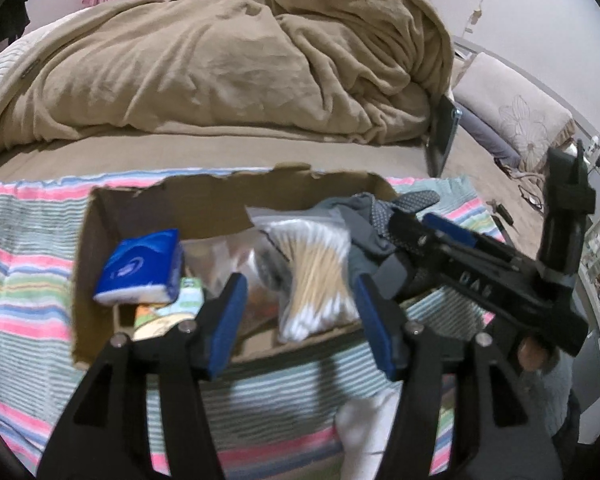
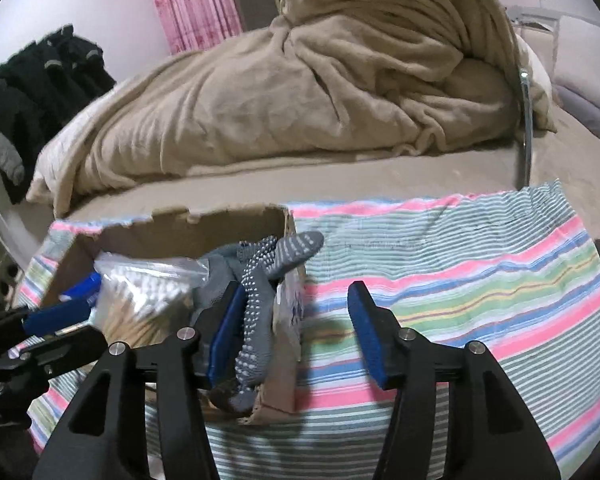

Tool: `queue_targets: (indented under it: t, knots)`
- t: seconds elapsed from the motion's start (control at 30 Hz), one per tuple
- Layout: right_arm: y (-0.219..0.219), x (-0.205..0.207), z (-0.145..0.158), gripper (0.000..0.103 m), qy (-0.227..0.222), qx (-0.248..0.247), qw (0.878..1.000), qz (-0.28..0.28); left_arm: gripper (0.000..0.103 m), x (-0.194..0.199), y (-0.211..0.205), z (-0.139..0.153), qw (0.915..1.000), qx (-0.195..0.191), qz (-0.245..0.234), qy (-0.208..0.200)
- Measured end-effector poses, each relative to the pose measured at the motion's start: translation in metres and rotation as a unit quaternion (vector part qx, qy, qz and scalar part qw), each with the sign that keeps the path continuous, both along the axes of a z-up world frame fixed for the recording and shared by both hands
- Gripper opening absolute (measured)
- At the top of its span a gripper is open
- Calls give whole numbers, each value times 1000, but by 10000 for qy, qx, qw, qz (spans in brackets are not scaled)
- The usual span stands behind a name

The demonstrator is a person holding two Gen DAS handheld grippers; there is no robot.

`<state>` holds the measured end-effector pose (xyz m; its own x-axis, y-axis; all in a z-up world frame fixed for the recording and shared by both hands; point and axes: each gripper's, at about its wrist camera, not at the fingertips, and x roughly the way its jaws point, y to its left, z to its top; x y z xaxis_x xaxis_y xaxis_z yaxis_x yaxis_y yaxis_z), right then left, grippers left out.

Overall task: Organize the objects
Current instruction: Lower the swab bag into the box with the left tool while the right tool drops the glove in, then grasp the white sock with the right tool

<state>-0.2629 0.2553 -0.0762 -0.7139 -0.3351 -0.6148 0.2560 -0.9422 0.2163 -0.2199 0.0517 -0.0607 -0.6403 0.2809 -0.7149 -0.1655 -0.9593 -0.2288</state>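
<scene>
The cardboard box (image 1: 100,240) sat on a striped cloth (image 1: 20,272) spread over the near edge of a bed. Inside it lay a blue tissue pack (image 1: 140,268), a clear bag of cotton swabs (image 1: 316,272) and, at the right end, grey dotted socks (image 2: 256,312) that draped over the box wall. A printed packet (image 1: 168,312) lay under the tissue pack.

The left gripper (image 1: 300,308) hovered above the near wall of the box, jaws roughly half open, with the swab bag visible in the gap but not pressed by either pad. The right gripper (image 2: 296,332) was positioned at the right end of the box, jaws partly open; its left pad stood just beside the hanging socks, and contact could not be confirmed. Neither tool gripped anything.

A rumpled tan blanket (image 1: 220,64) was heaped on the bed behind the box. Pink curtains (image 2: 196,0) hung at the far wall.
</scene>
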Motion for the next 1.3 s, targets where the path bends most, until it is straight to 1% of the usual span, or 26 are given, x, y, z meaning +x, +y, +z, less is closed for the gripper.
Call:
queue_targets:
  t: [0.07,0.1,0.13,0.17,0.33,0.43,0.57,0.63,0.67,0.7,0.83,1.1,1.23,1.3]
  knots:
    - [1,2,2,60,97,30,9999,-59,60,5,-4,2,10000,7,38,18]
    - [0,0,1,61,58,43,10000,-67,62,7,-7,3,10000,22,69,23]
    - [0,-3,-2,61,-22,73,9999,-75,68,8,-9,3,9999,30,98,29]
    - [-1,-7,-6,61,-123,127,9998,-103,70,9,-12,4,9999,41,135,36]
    - [0,-16,-18,61,-447,328,9982,-210,70,18,-23,5,9996,59,262,12]
    - [1,-13,-17,61,-421,353,9982,-233,70,26,-28,7,9995,28,317,17]
    - [4,-4,-8,61,-334,279,9988,-231,71,43,-39,11,9991,-74,420,60]
    - [6,8,1,62,-252,211,9992,-220,72,52,-44,13,9989,-91,453,96]
    - [7,14,6,66,-202,192,9994,-219,74,57,-47,14,9988,-88,473,111]
    - [7,19,10,67,-171,173,9995,-204,74,60,-49,15,9987,-86,488,123]
    - [2,45,20,67,-79,208,9997,-104,75,75,-55,18,9983,-133,547,179]
    - [-18,88,24,67,-267,227,9990,274,76,102,-60,28,9974,-250,601,318]
    - [-31,105,22,68,-400,290,9975,500,81,115,-62,27,9966,-354,642,364]
    - [-37,111,17,68,-495,304,9964,610,81,120,-64,26,9964,-390,651,367]
